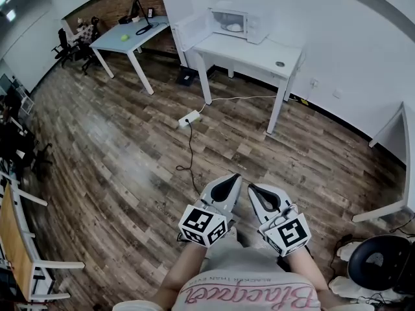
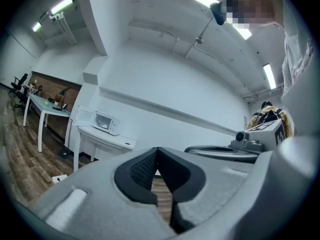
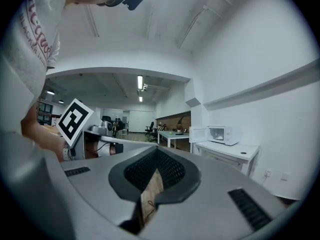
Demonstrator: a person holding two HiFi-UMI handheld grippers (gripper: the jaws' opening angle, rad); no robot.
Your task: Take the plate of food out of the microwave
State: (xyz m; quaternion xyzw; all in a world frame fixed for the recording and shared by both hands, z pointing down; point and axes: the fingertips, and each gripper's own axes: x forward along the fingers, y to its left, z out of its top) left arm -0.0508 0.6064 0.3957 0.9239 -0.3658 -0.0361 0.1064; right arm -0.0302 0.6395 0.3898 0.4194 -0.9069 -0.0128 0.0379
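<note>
Grippers (image 1: 236, 176) (image 1: 252, 187) closed, plate (image 1: 233, 26) inside open microwave (image 1: 258, 26)

plate (image 1: 233, 26) in the microwave (image 1: 256, 26) — microwave on the table (image 1: 249, 54), far ahead.

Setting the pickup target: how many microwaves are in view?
1. The microwave sits on the white table at the back, with its door open. The dark left edge of the head view may hide others.

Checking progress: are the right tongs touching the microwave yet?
Apart. Head view shows open floor between the right tongs and the microwave on the far table.
</note>
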